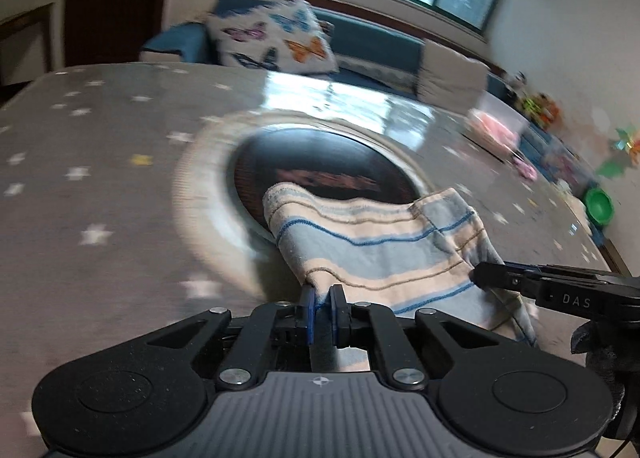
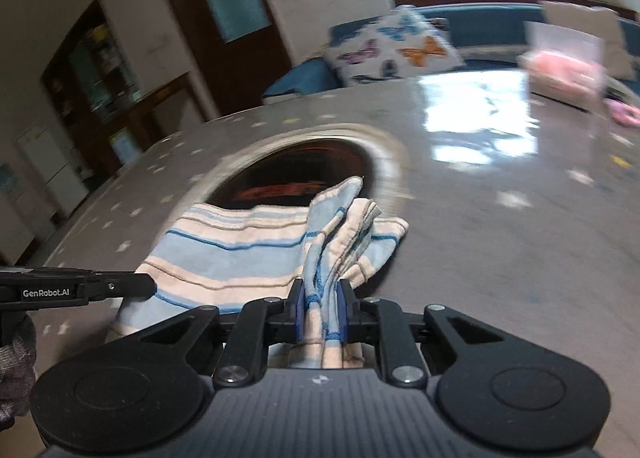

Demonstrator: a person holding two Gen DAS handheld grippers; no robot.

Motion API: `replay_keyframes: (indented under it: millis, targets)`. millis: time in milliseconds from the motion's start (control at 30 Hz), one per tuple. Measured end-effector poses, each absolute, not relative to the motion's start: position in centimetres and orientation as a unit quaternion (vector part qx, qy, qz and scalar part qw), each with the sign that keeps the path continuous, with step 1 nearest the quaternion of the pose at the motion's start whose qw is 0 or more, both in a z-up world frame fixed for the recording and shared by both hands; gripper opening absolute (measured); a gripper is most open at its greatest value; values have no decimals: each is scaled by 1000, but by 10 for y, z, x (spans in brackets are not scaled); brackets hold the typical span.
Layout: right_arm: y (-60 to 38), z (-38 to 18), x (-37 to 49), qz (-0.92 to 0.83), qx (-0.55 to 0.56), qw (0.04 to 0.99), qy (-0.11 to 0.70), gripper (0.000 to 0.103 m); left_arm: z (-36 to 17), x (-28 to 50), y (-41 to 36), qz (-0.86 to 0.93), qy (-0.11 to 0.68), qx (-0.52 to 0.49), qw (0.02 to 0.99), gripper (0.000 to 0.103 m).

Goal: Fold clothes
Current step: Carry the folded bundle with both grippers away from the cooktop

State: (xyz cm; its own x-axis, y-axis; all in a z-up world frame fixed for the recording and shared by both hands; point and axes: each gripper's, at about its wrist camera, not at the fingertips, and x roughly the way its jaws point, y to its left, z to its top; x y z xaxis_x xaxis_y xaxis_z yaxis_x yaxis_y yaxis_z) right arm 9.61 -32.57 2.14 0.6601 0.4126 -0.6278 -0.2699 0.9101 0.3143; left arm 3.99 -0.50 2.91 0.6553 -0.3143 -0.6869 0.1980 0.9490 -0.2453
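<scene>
A striped cloth [image 1: 372,246] in pale blue, cream and dark blue lies on the grey star-patterned table [image 1: 100,177], partly over a dark round inset. My left gripper [image 1: 323,292] is shut on the cloth's near left corner. My right gripper [image 2: 322,290] is shut on a bunched fold of the same cloth [image 2: 240,254] at its right side. The right gripper's fingers [image 1: 496,276] show at the right of the left wrist view, against the cloth's edge. The left gripper's fingers [image 2: 132,286] show at the left of the right wrist view.
A dark round inset with a pale rim [image 1: 316,173] sits mid-table. A clear box with pink contents [image 1: 496,127] and a green bowl [image 1: 599,205] stand toward the table's far right. A sofa with a butterfly cushion [image 1: 276,37] is beyond the table.
</scene>
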Motion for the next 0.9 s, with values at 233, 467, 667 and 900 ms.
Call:
replay_keyframes:
  millis: [233, 467, 667, 900]
  targets:
    - [-222, 32, 135, 278, 53, 887, 365, 14, 36, 38, 85, -53, 376, -94, 920, 8]
    - [-129, 30, 181, 346, 32, 859, 376, 14, 44, 45, 160, 24, 368, -109, 923, 8]
    - [-66, 29, 213, 382, 18, 846, 371, 14, 50, 62, 202, 76, 360, -114, 923, 8]
    - [-28, 14, 237, 367, -16, 851, 376, 19, 30, 71, 221, 106, 387, -112, 909, 13]
